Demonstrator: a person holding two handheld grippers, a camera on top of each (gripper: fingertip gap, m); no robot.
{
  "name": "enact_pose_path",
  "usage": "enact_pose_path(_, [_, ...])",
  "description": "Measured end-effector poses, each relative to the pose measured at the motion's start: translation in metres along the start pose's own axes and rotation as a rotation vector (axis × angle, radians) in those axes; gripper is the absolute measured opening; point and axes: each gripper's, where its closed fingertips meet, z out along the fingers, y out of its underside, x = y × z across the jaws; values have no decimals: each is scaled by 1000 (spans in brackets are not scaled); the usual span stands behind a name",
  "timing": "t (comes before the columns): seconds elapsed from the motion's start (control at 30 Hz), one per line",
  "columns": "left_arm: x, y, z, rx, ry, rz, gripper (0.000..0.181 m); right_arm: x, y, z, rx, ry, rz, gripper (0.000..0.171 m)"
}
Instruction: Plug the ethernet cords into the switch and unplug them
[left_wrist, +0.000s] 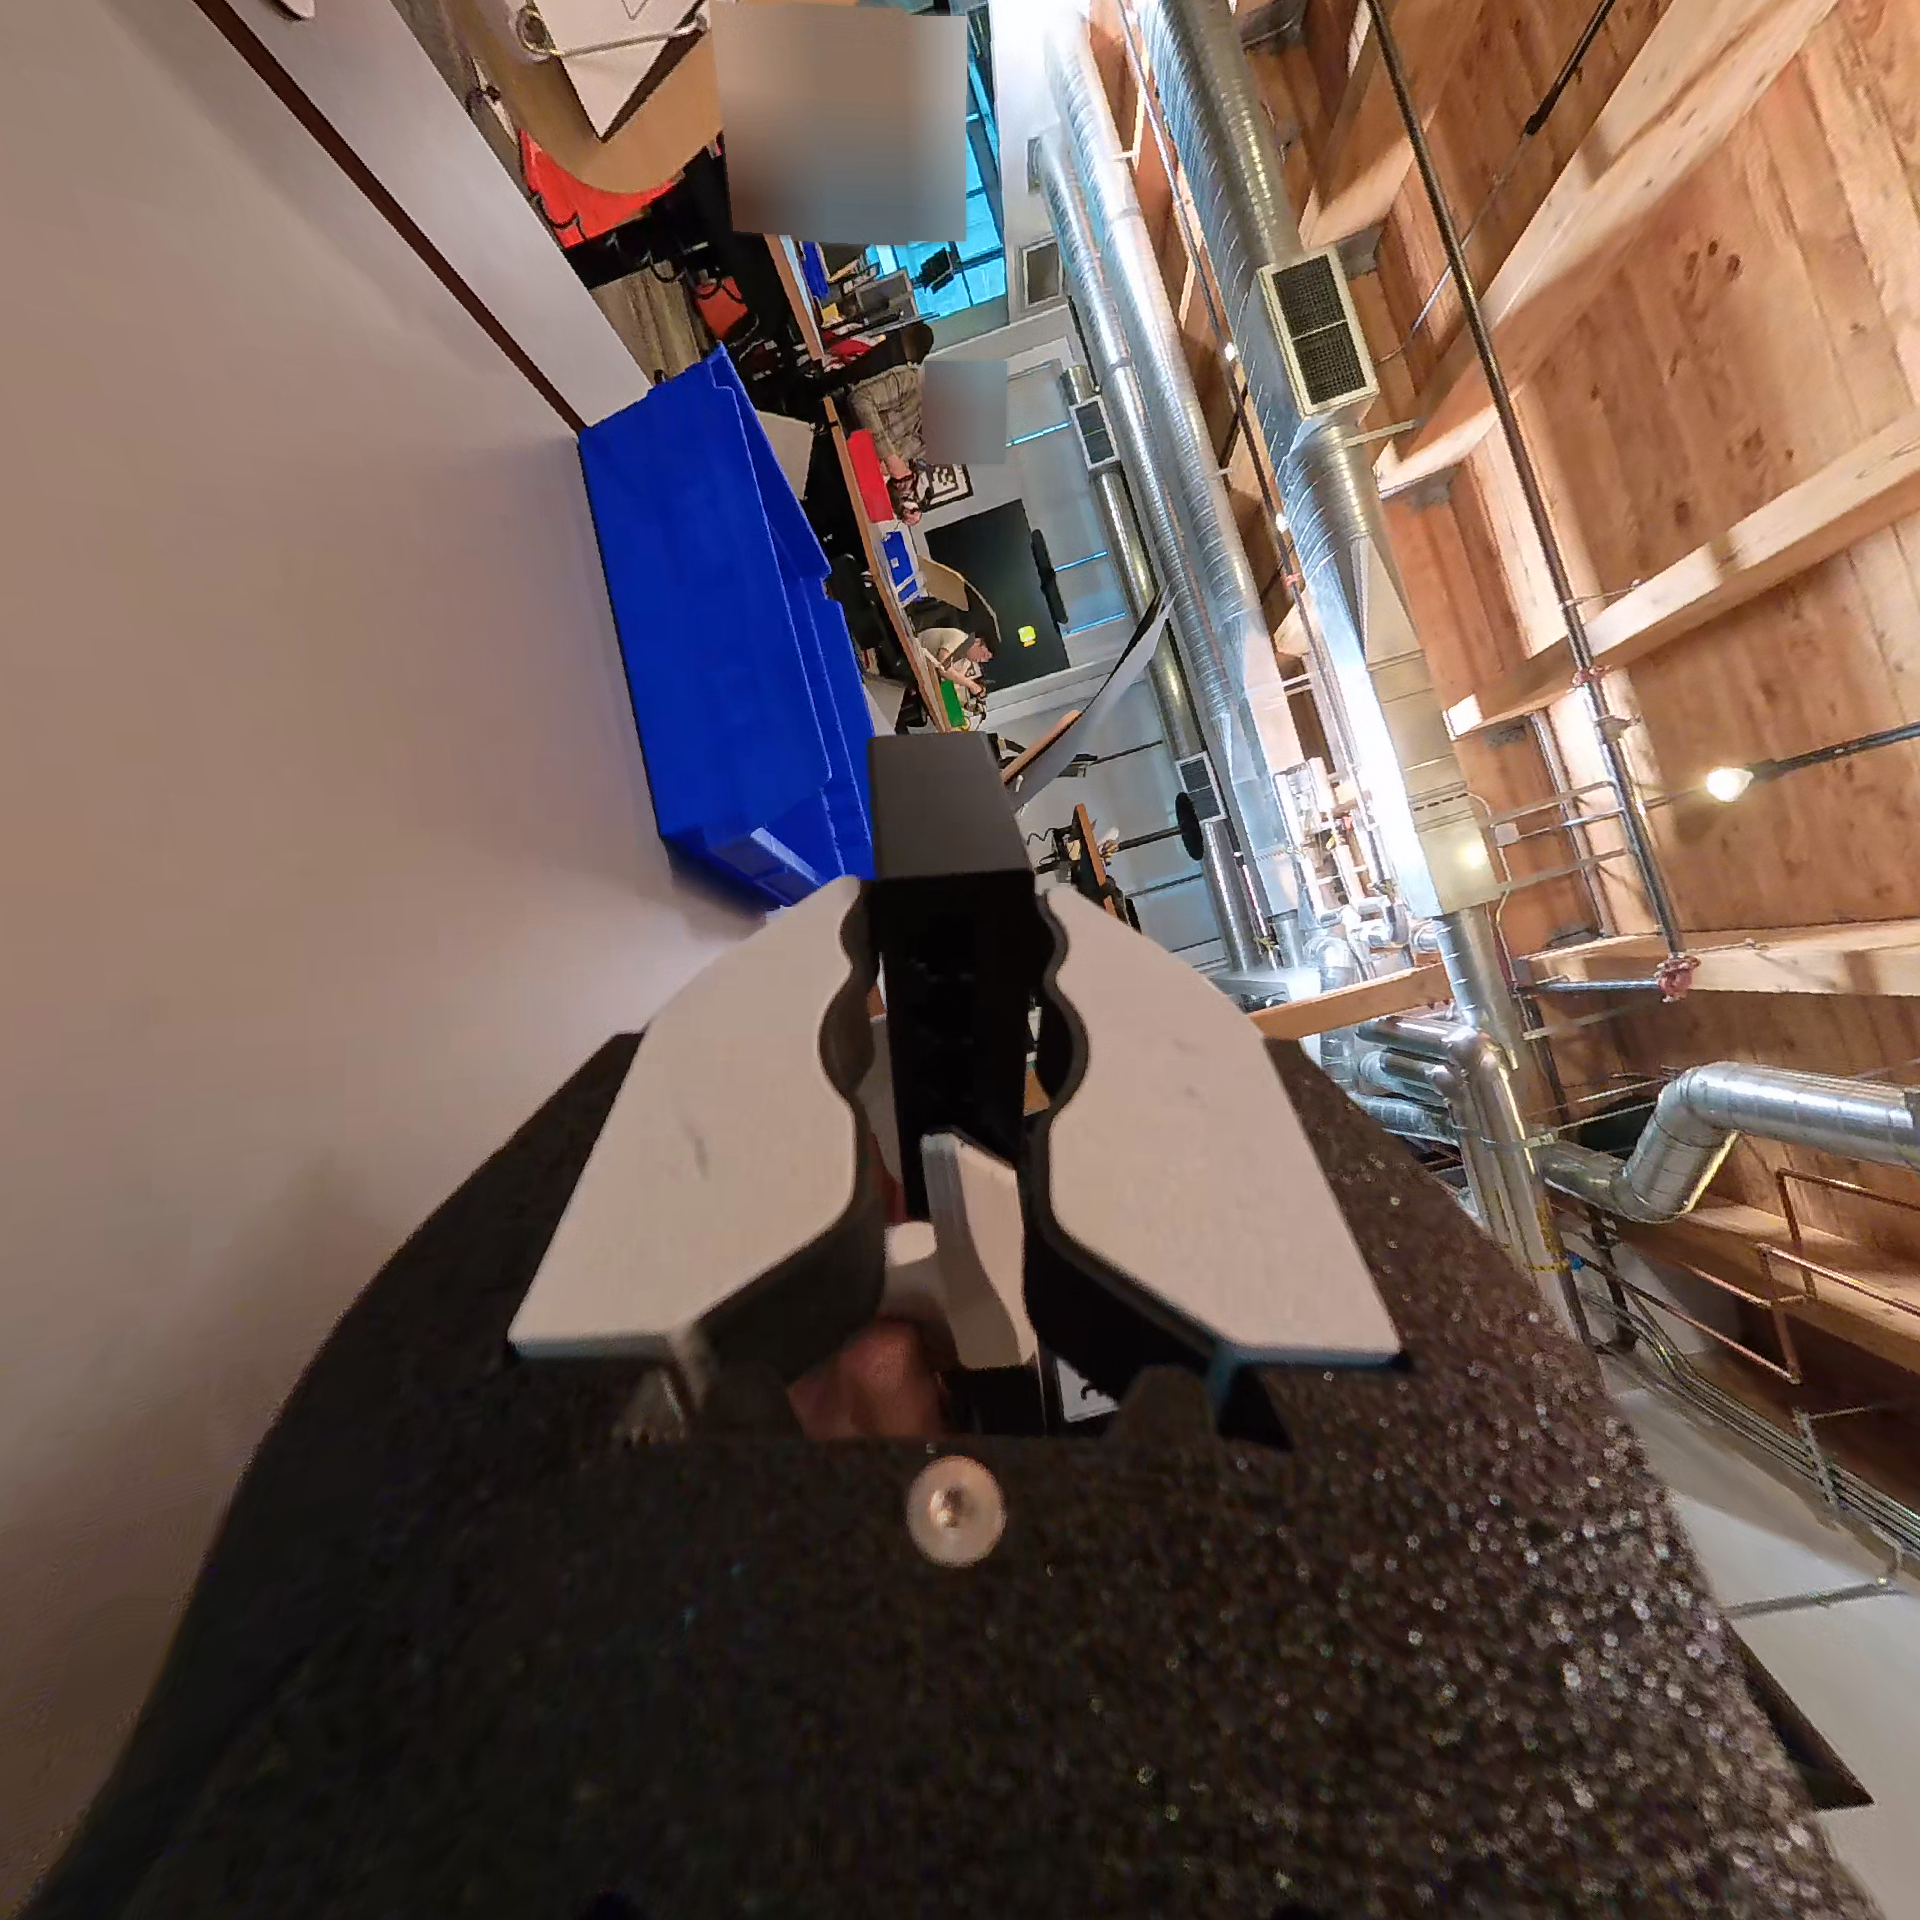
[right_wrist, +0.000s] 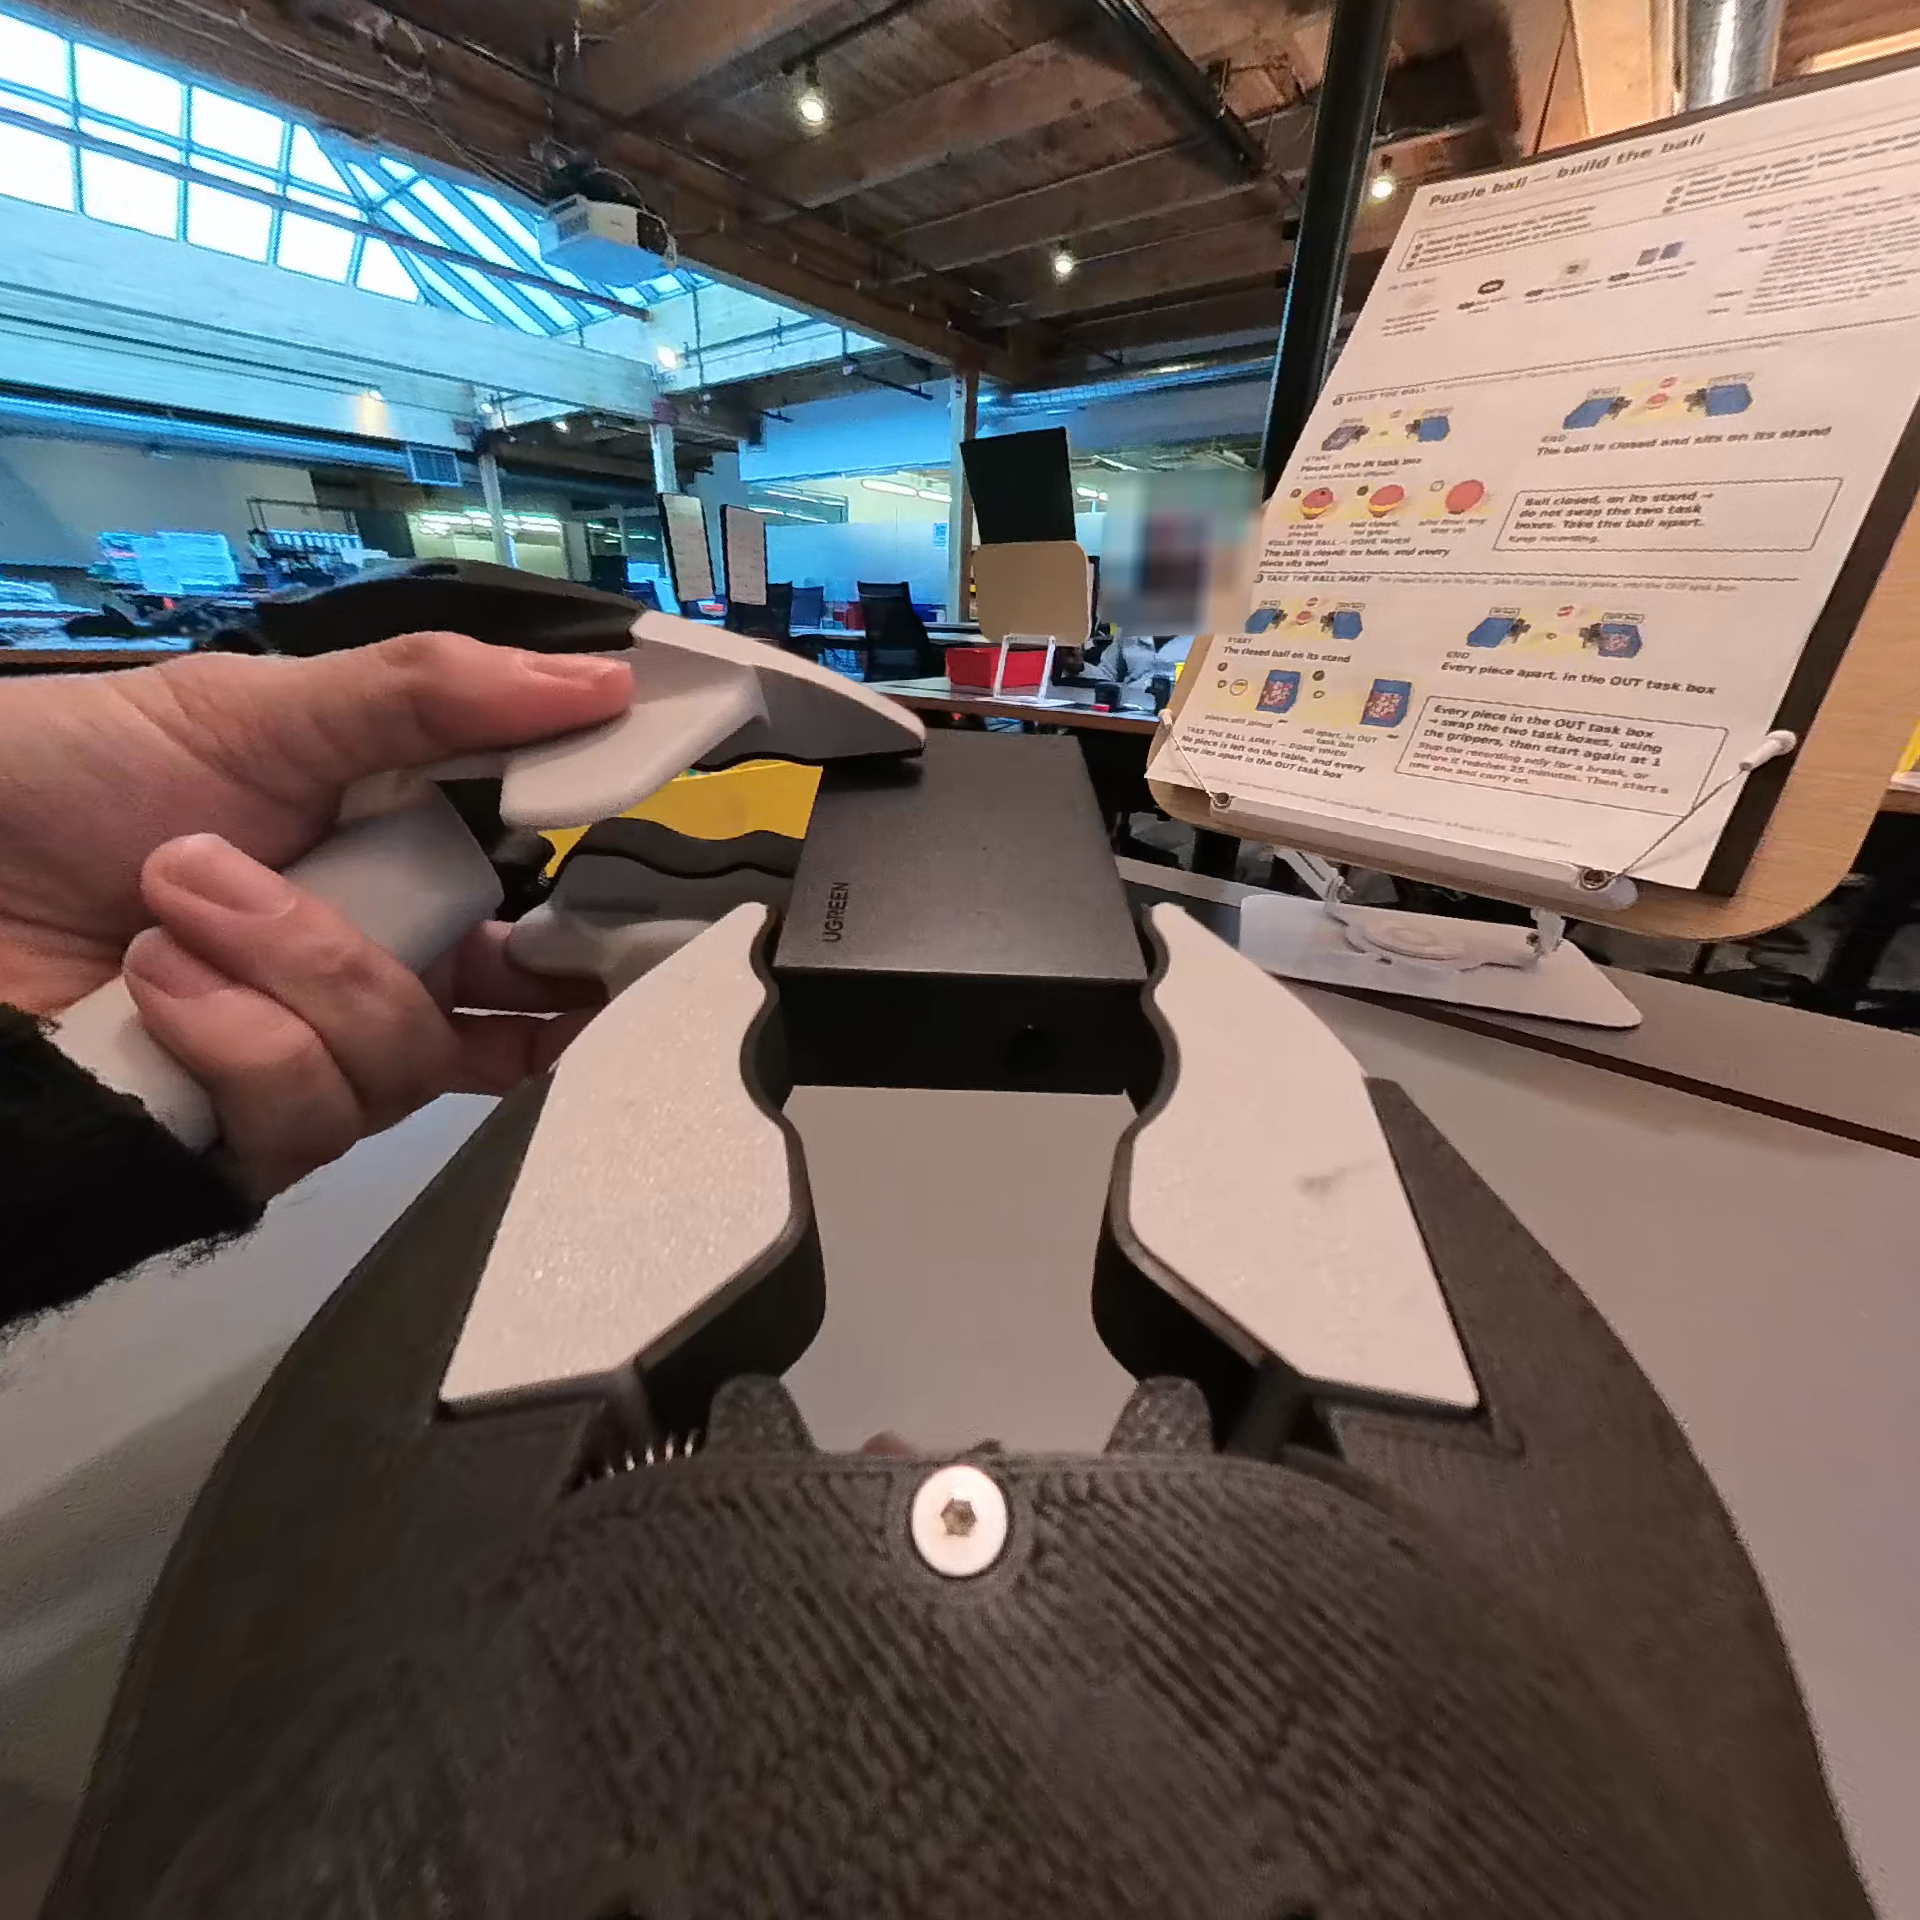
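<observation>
Between both grippers sits the switch (right_wrist: 956, 914), a flat black box held above the grey table (right_wrist: 1558, 1195). Its near end lies between the fingertips of the right gripper (right_wrist: 956, 971), whose fingers (right_wrist: 665, 1143) are spread to the box's width and touch its two corners; whether they press on it cannot be told. The left gripper (right_wrist: 831, 764) reaches in from the left, turned on its side, and clamps the far end of the switch across its thickness. In the left wrist view the same left gripper (left_wrist: 951, 940) has the box (left_wrist: 940, 821) pinched edge-on between its two fingers. A hand (right_wrist: 260, 862) wraps the left gripper's grey handle. On the table to the right stands a board (right_wrist: 1558, 520) with a printed sheet. Beyond the switch, a blue bin (left_wrist: 727, 644) rests on the table.
</observation>
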Motion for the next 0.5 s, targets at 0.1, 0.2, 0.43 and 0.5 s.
enact_pose_path(0.1, [-1,2,-1,-17,-7,4,27,0,-3,-1,4,-53,51,62])
enact_pose_path(0.2, [-3,3,-2,-25,-24,28,29,0,-2,-1,-6,-92,101,62])
enact_pose_path(0.43, [-7,3,-3,-70,-66,144,34,2,-3,-2,-5,-154,218,62])
enact_pose_path(0.5, [-7,4,-3,-81,-57,128,32,3,-3,-2,7,-140,195,62])
